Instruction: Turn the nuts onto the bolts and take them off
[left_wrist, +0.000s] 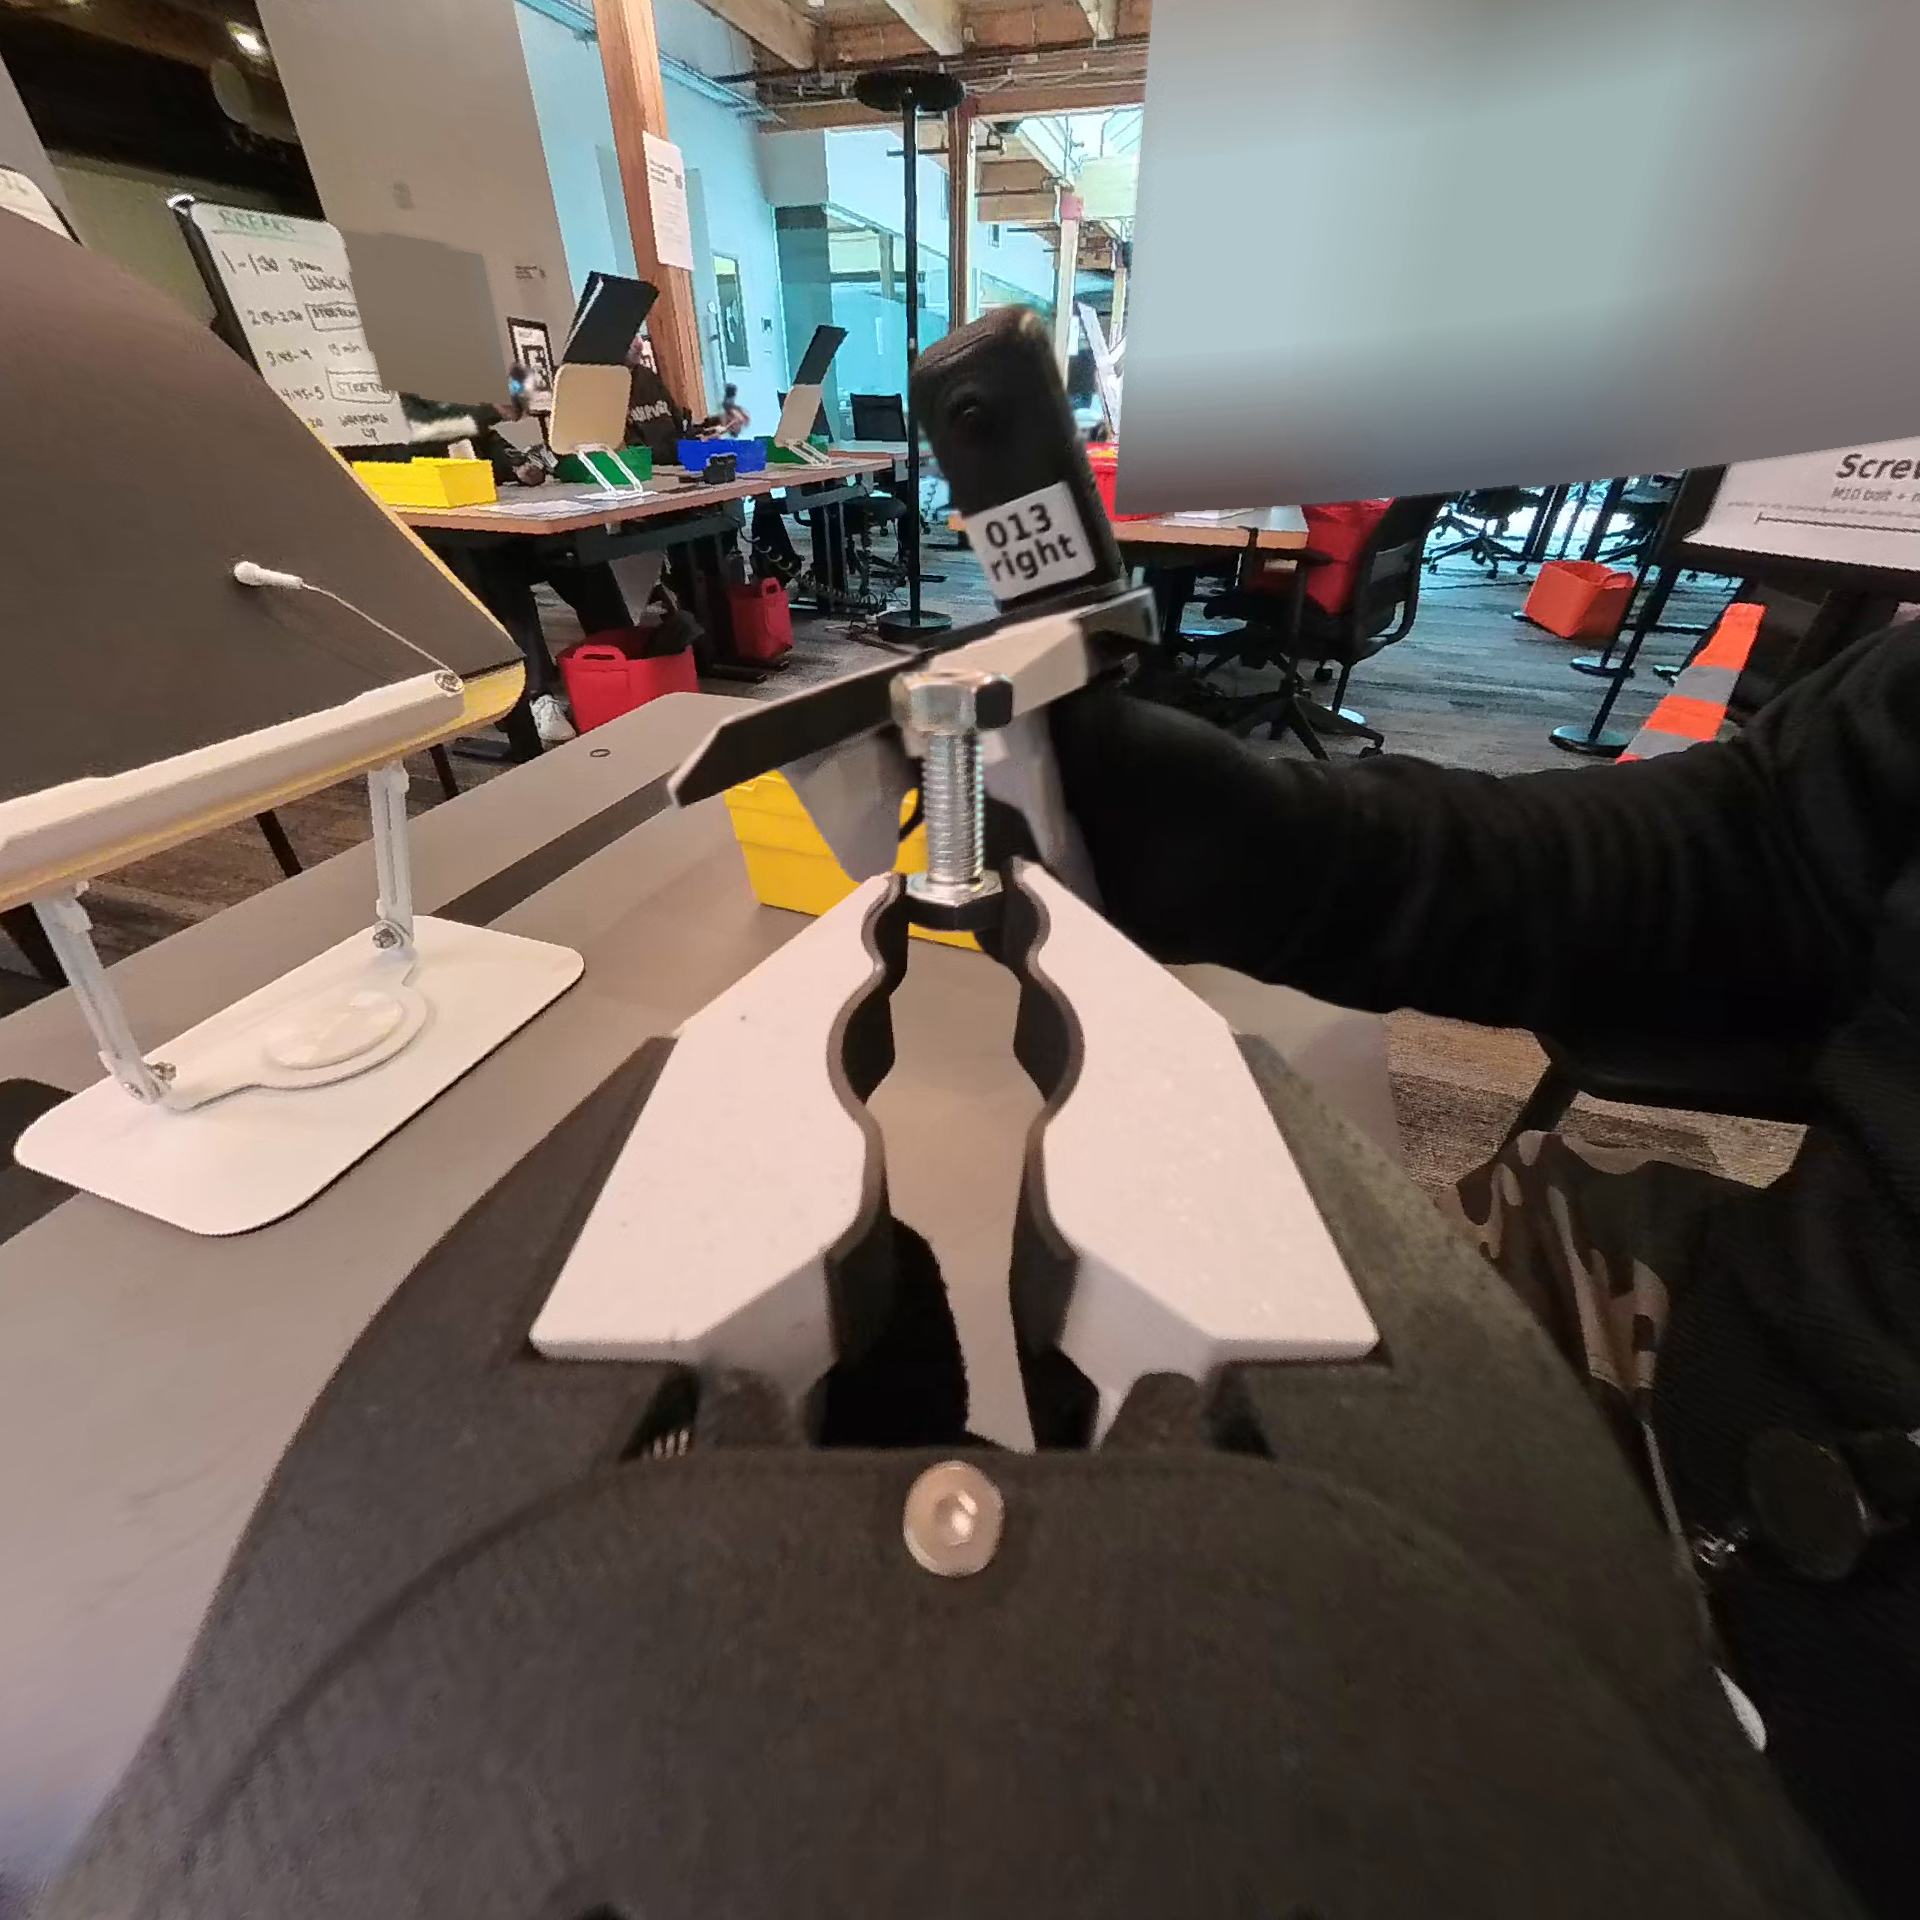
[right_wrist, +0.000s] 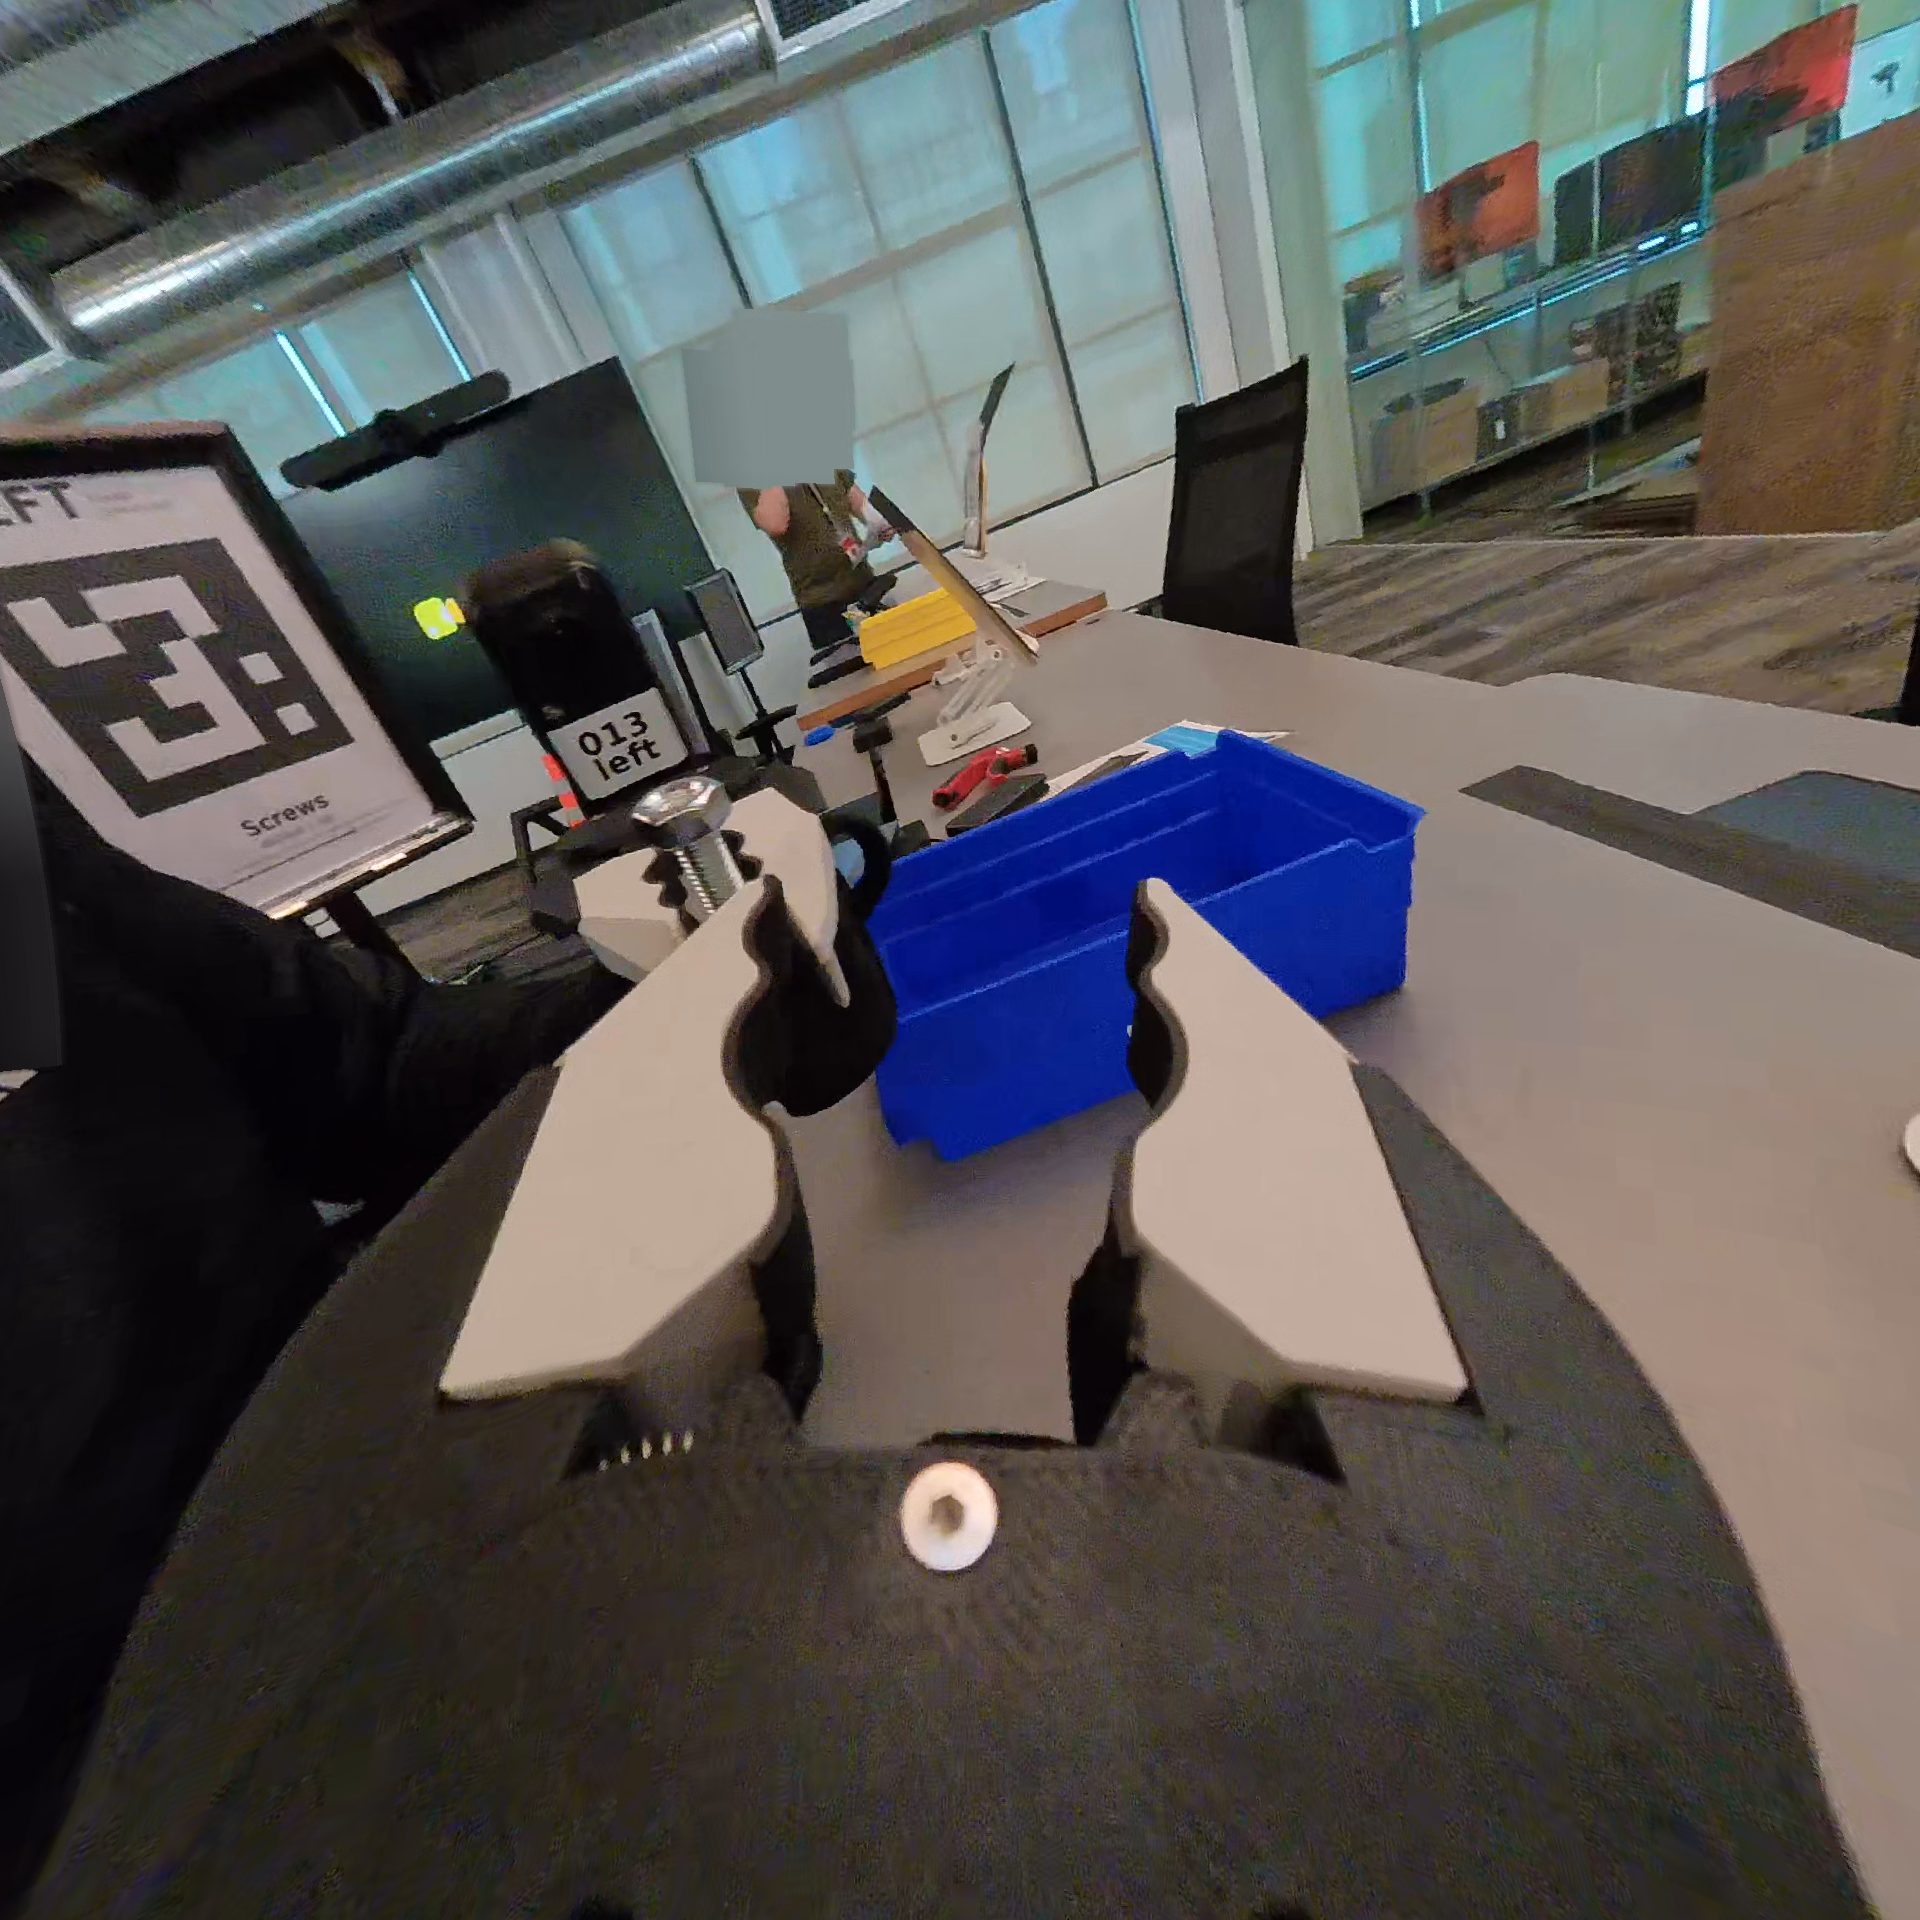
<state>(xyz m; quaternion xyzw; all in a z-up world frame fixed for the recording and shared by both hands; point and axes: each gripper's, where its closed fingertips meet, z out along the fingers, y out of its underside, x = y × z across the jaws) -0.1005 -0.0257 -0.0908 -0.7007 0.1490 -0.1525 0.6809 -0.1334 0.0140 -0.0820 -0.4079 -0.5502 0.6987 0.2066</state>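
Left gripper (left_wrist: 951, 904) pinches a nut (left_wrist: 952, 886) on an upright bolt (left_wrist: 953, 774), threads partly hidden; right gripper (right_wrist: 951, 914) gapes wide, holding nothing, above the blue bin (right_wrist: 1143, 935).

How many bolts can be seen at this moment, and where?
1. The bolt stands upright, its nut clamped at the tips of the left hand-held gripper. The open right hand-held gripper holds nothing. The blue bin shows none; more may be hidden.

Grey table (right_wrist: 1558, 1039): blue bin (right_wrist: 1143, 966) on it; white tilted stand (left_wrist: 301, 1081); yellow bin (left_wrist: 790, 852).
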